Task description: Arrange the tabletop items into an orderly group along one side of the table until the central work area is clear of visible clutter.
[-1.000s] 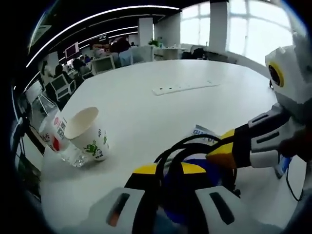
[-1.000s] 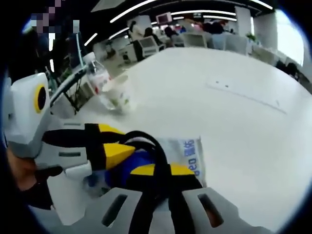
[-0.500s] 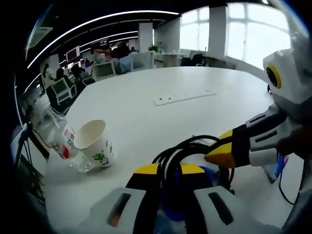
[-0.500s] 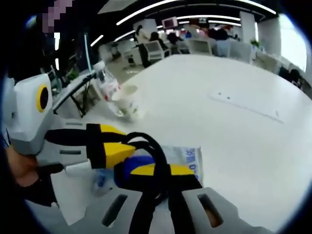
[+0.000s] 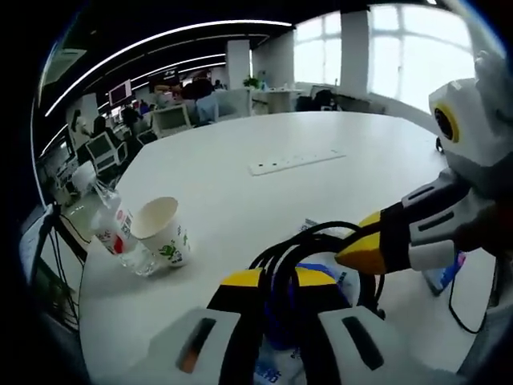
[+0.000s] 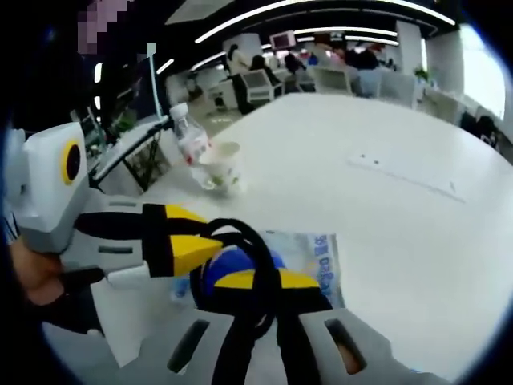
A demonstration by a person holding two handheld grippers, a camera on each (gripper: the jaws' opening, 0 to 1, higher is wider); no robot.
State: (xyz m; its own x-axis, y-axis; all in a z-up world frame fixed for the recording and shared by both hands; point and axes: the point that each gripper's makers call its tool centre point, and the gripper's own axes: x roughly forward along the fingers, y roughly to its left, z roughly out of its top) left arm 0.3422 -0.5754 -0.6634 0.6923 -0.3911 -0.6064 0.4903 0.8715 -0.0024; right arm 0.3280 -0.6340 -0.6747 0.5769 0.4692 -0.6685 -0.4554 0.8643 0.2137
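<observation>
Table (image 5: pixel 264 136): white, with a wide bare area ahead of you. A flat white strip (image 5: pixel 296 161) lies well apart toward the far side.
Change of view: against the frames of a second ago, the cup and bottle sit smaller and further off in both views. Your hands have risen and drawn back; the items themselves did not move.
Packet (image 6: pixel 317 261): a white pouch with blue print, lying on the table under both grippers.
Cable bundle (image 5: pixel 300 249): a black looped cord over a blue object, raised slightly with your hands.
Left gripper (image 5: pixel 276 281): yellow-tipped jaws pinching the cable bundle.
Right gripper (image 6: pixel 260 281): jaws pressed onto the same bundle from the other side.
Paper cup (image 5: pixel 160 233): tipped on its side near the table's edge, touching the plastic bottle (image 5: pixel 116 237) lying beside it.
Task meaning: that cup and bottle already form an edge group. Judged from this, you have the bundle free to carry there; the packet remains in the work area.
</observation>
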